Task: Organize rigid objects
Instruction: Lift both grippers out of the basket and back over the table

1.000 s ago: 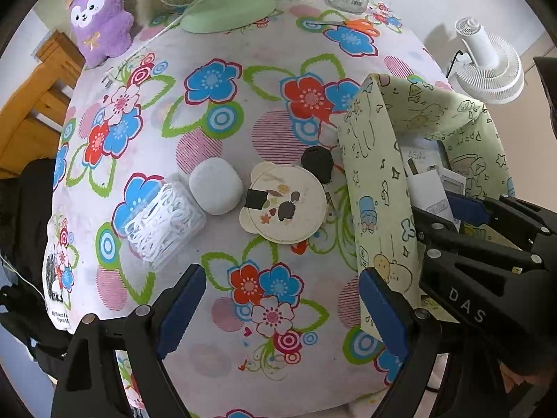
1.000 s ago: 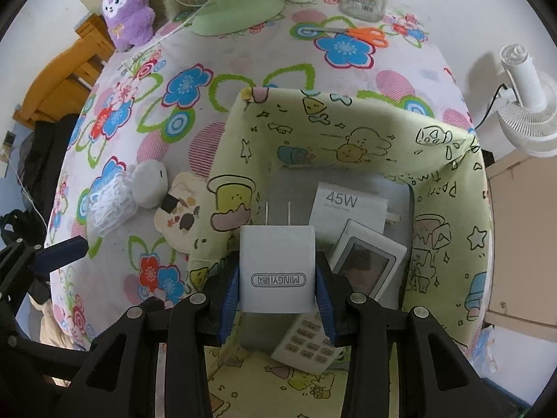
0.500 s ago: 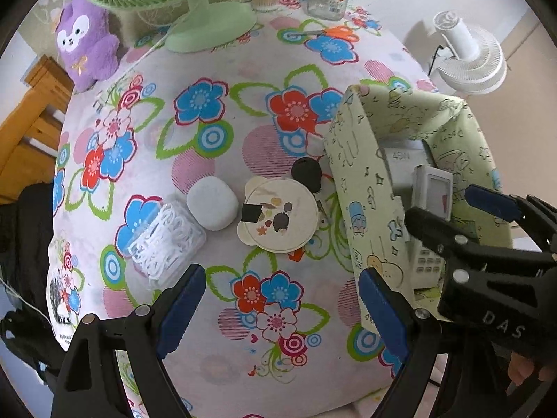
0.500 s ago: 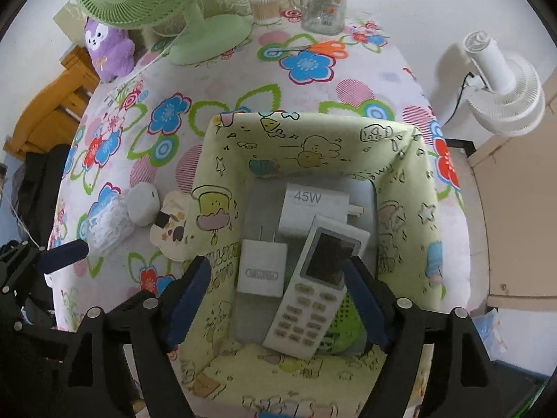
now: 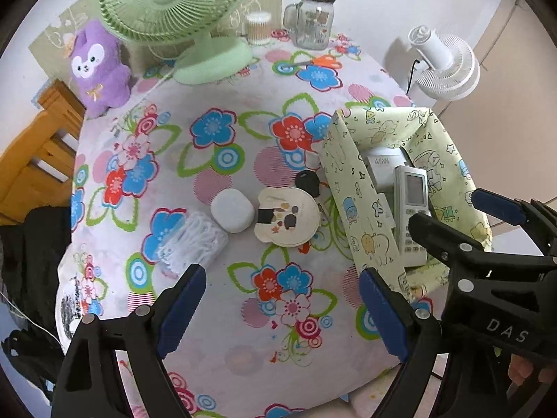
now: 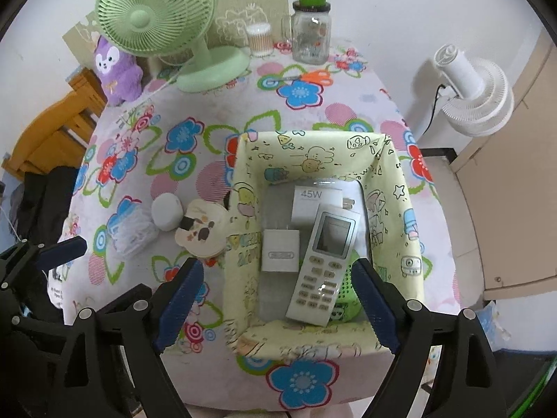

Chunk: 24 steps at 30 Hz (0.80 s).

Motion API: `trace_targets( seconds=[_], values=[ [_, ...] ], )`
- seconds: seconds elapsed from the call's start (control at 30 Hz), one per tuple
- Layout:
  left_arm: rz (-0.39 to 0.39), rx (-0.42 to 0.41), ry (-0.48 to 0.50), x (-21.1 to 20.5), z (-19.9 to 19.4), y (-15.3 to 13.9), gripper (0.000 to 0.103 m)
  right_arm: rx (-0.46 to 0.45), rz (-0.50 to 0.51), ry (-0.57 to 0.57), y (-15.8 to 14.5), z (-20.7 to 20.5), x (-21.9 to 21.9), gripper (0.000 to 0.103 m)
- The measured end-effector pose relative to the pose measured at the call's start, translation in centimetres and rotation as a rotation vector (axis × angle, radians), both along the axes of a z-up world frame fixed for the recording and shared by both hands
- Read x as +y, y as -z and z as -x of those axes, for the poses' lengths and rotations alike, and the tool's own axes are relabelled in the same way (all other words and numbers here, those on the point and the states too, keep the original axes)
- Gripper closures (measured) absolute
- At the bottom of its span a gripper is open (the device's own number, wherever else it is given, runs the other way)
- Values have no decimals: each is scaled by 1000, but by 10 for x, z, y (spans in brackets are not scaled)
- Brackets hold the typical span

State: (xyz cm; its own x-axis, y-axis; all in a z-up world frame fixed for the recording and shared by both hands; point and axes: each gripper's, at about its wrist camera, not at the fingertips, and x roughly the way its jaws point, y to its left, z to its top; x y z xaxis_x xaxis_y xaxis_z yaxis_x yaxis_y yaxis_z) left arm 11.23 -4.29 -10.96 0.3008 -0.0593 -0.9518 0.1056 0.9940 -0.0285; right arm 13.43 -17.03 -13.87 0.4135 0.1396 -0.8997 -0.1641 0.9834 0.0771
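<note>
A yellow-green cartoon fabric box stands on the right of the flowered table. Inside lie a white charger plug, a white remote, a white "45W" box and something green under the remote. My right gripper hovers above the box, its jaws opening, with nothing held between them. Left of the box sit a bear-shaped round case, a small black object, a white pebble-like case and a bundled white cable. My left gripper hangs open over bare cloth in front of them.
At the table's back stand a green desk fan, a purple plush, a glass jar with a green lid, a cotton-swab tub and orange scissors. A white fan stands off the right edge, and a wooden chair at left.
My right gripper let go of the white charger, which now lies in the box beside the remote, and it opened and rose. Both grippers lifted away, so more of the table shows.
</note>
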Motion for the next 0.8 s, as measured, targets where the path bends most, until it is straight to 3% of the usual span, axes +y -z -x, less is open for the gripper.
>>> trace_targets(
  seconds=[0.8],
  values=[
    [11, -123, 14, 68, 69, -39, 12, -132, -5, 25, -43, 80, 57, 9]
  ],
)
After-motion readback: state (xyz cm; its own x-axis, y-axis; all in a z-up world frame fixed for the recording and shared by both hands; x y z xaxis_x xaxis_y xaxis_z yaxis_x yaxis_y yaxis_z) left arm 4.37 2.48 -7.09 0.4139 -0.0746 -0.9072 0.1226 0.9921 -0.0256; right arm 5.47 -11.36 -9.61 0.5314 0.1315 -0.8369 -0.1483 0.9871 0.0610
